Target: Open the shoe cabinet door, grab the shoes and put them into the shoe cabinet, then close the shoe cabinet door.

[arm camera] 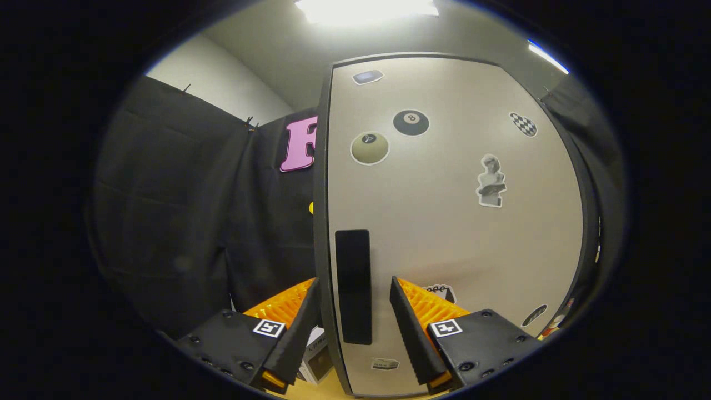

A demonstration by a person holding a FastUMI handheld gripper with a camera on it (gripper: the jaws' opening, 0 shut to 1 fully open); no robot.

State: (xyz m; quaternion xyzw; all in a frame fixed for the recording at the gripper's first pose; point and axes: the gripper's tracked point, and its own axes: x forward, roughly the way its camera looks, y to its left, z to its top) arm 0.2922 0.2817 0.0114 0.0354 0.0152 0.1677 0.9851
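shoe cabinet door | upright, handle vertical | gripper jaws astride handle

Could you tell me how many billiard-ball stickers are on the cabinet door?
2: a black ball sticker high on the cabinet door and a pale ball sticker just below-left of it. The gripper, jaws open, straddles the dark handle.

Small box on wooden floor; ceiling light overhead.
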